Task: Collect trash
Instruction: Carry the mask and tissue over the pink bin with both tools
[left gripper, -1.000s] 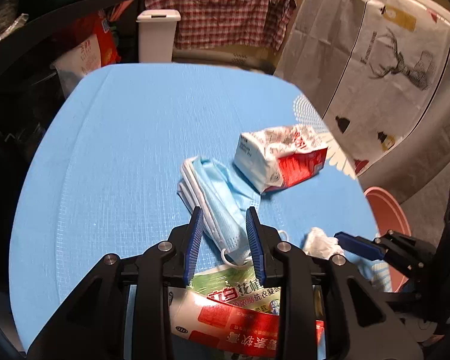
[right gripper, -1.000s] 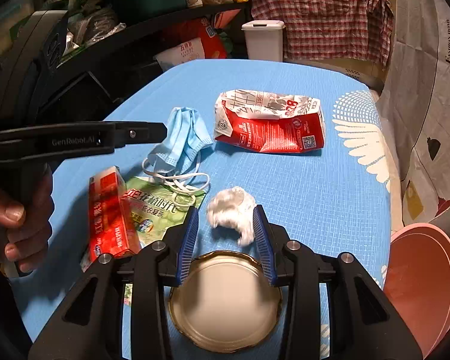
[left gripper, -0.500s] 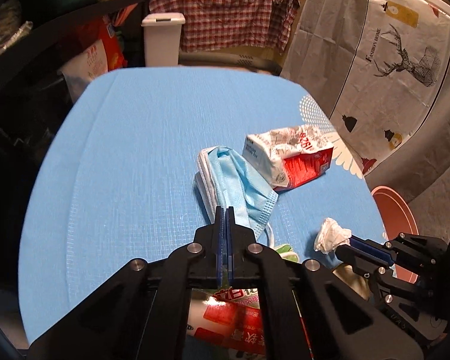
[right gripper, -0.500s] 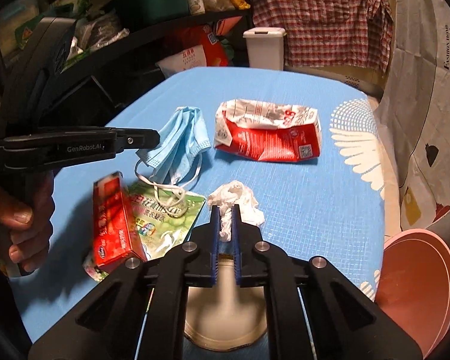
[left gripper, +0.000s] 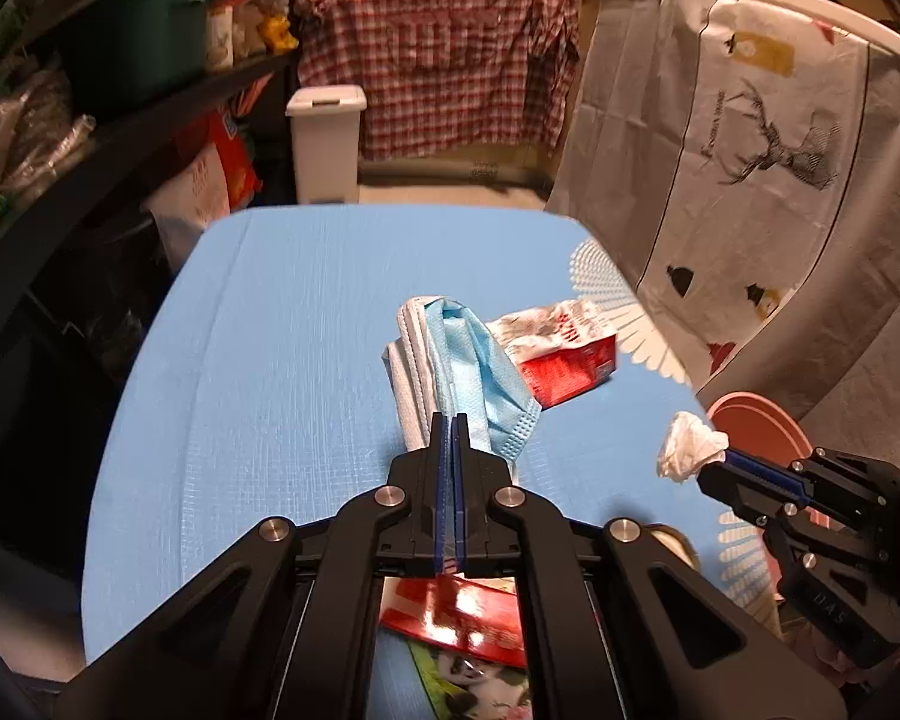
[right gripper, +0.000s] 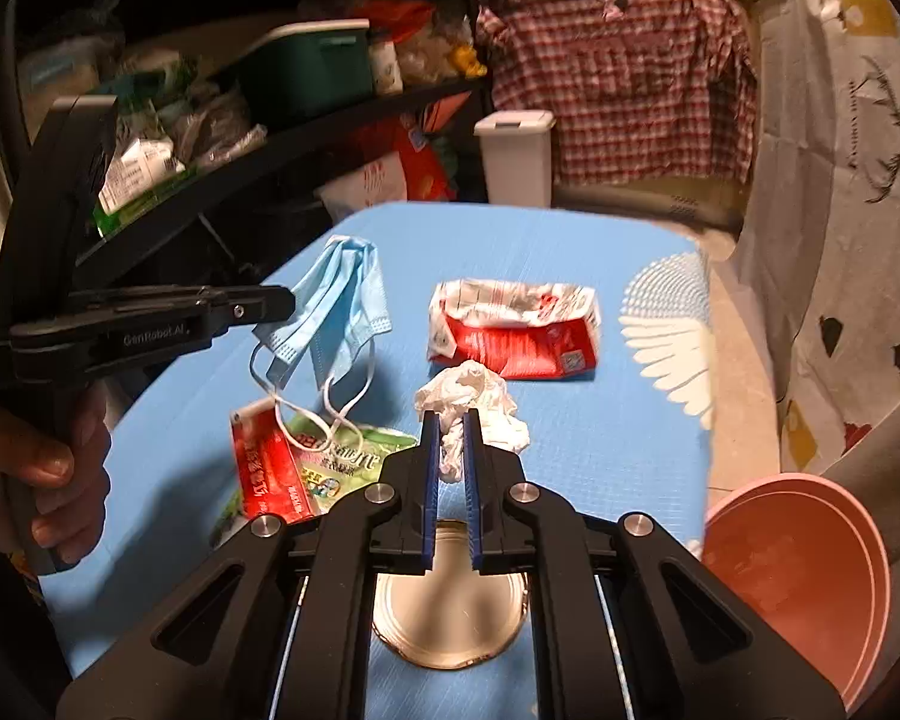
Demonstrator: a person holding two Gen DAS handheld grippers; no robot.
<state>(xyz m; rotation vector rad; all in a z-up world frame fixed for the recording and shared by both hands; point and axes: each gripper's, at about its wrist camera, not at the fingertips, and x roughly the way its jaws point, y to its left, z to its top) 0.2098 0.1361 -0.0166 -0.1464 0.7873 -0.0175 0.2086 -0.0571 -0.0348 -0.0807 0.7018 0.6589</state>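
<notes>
Left wrist view: your left gripper (left gripper: 450, 420) clenched the blue face mask (left gripper: 468, 360); your right gripper (right gripper: 450, 420) pinched the crumpled white tissue (right gripper: 480, 390) above the blue table (right gripper: 600, 450).

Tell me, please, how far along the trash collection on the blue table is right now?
Nothing looks binned yet. In hand: the left gripper is shut on the blue face mask, and the right gripper is shut on the crumpled tissue, both lifted off the table. Left lying there: the red and white carton, the red box, the green packet and the metal lid.
</notes>
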